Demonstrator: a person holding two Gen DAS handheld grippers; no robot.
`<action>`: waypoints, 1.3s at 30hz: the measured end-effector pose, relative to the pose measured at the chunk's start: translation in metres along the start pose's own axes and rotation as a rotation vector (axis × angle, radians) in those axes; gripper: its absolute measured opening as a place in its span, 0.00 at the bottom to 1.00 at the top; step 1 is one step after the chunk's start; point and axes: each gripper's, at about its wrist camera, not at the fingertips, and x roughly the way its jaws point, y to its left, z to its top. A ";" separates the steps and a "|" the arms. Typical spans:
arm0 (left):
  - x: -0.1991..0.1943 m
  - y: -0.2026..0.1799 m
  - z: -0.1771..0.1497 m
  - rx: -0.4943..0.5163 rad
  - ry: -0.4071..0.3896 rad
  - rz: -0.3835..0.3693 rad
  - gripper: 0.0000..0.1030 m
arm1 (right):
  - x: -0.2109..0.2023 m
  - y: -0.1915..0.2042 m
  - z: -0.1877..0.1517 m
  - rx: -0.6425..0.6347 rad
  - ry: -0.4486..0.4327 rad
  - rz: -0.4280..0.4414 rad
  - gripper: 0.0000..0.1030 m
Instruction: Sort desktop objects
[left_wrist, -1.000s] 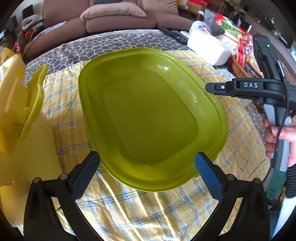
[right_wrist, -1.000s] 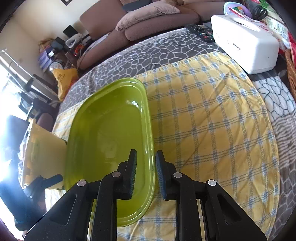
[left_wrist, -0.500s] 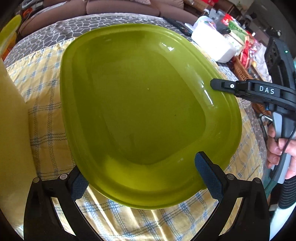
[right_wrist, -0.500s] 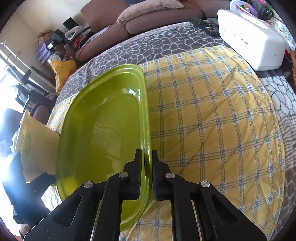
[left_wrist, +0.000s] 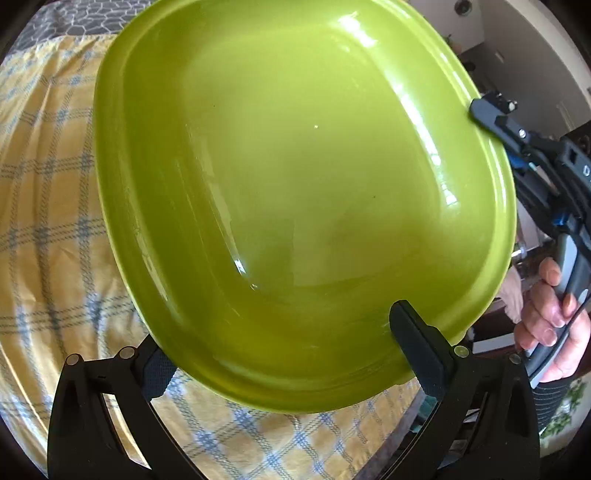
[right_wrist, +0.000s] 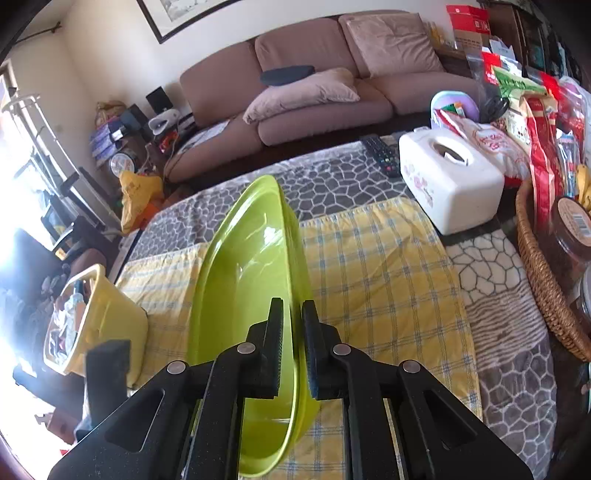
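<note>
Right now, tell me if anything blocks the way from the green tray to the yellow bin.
Nothing visible does. The right gripper clamps the green tray by its rim, tilted above the checked cloth. The yellow bin stands just beside it, with only bare cloth between.

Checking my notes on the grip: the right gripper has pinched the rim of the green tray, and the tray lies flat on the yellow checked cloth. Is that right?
Not quite. The right gripper does pinch the rim of the green tray, but the tray is not flat on the yellow checked cloth: the right wrist view shows it tilted up on edge, with its gripped side raised off the cloth.
</note>
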 end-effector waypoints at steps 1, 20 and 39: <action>0.002 0.000 -0.001 -0.001 0.008 -0.001 1.00 | -0.003 0.001 0.001 -0.001 -0.008 0.000 0.11; -0.062 -0.021 -0.020 0.247 -0.165 0.640 1.00 | 0.044 0.010 -0.007 0.042 0.100 0.113 0.09; -0.048 -0.041 -0.018 0.241 -0.123 0.441 1.00 | 0.101 -0.016 -0.039 -0.011 0.262 -0.131 0.45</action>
